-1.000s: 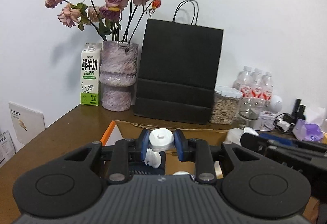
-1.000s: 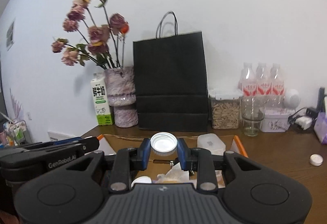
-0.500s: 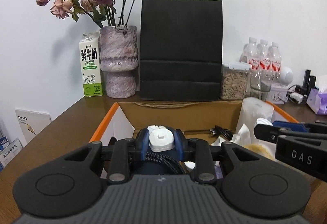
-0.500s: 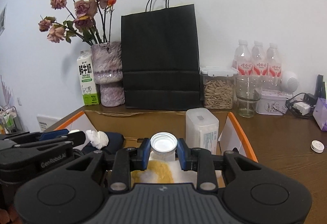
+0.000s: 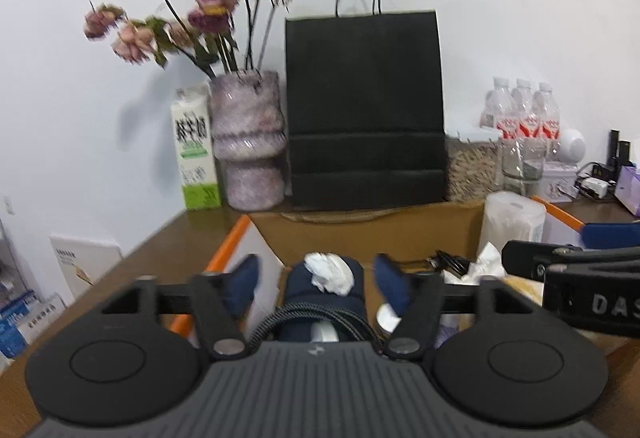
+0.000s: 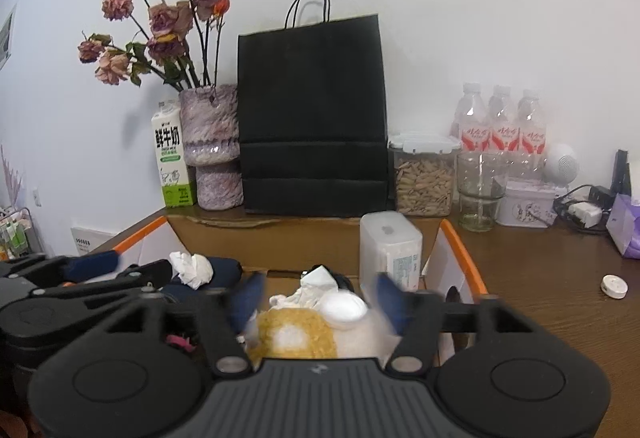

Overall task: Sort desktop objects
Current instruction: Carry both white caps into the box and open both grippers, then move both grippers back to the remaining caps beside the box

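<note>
An open cardboard box with orange-edged flaps (image 5: 240, 234) (image 6: 460, 250) sits on the brown desk. My left gripper (image 5: 316, 284) is open over its left part, above a dark blue pouch (image 5: 324, 298) with crumpled white tissue (image 5: 330, 272) on top. A white piece (image 5: 324, 332) lies below, partly hidden. My right gripper (image 6: 318, 296) is open over the box's right part. A white bottle cap (image 6: 343, 310) lies free between its fingers on a yellow and white plush item (image 6: 296, 334). A white rectangular container (image 6: 390, 248) stands in the box.
A black paper bag (image 6: 314, 118), a vase of dried roses (image 6: 210, 142), a milk carton (image 6: 172, 158), a jar of seeds (image 6: 424, 174), a glass (image 6: 480, 190) and water bottles (image 6: 502, 122) line the wall. A small white cap (image 6: 615, 286) lies on the desk at right.
Both grippers came down over the box and opened. The left let go of its white plug-like piece; the right let go of the white cap, which now lies on the plush item.
</note>
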